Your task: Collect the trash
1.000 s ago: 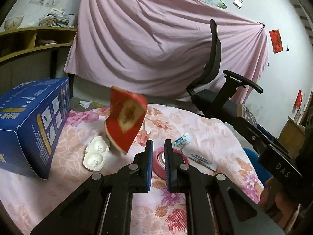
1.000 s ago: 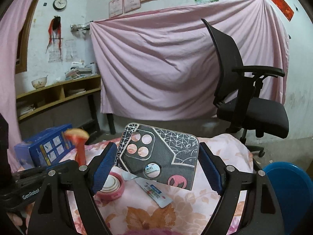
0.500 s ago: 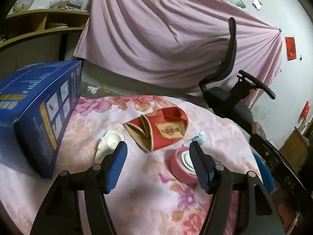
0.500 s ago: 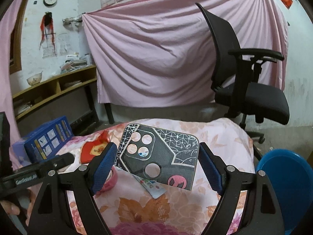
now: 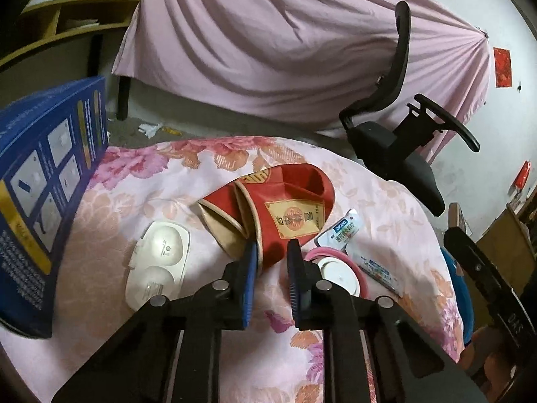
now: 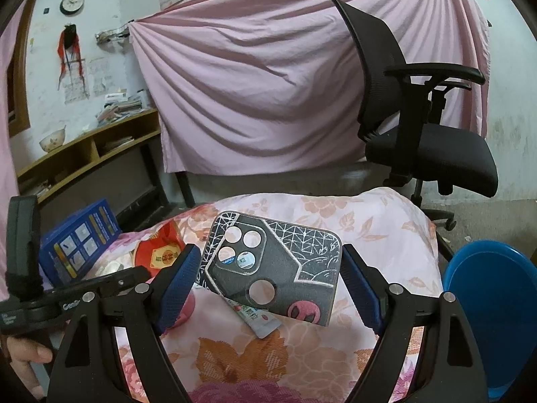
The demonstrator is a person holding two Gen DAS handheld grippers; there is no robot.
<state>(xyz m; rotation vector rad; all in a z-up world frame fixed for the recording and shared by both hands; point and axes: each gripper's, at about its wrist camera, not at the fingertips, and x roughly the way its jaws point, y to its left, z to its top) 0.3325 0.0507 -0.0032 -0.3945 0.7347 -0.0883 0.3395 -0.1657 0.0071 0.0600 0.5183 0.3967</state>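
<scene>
In the left wrist view, the left gripper (image 5: 271,253) sat low in the centre of the frame, its blue pads drawn in to a narrow gap around the near corner of the red packet (image 5: 282,208). The left pad overlapped the packet's edge, but whether both pads actually pressed on it was hard to make out. The packet lay crumpled on the floral cloth (image 5: 386,208). At lower left of it lay a white plastic tray (image 5: 157,265) with two round hollows. Right of the gripper, a pink tape roll (image 5: 339,270) was half hidden behind the right finger, and a small sachet (image 5: 342,231) lay just beyond it. A blue box (image 5: 43,188) was cut off at the left edge. A black office chair (image 5: 396,127) stood at upper right.

In the right wrist view, the right gripper (image 6: 268,283) filled the lower frame, spread wide and clamped across a dark phone case (image 6: 273,262), one pad on each short end, the case tilted above the cloth. A sachet end (image 6: 260,319) poked out from beneath it. The left gripper (image 6: 110,282) crossed the lower left, its tips hidden behind the right gripper's finger. A blue bin (image 6: 490,309) was cut off at the right edge.
</scene>
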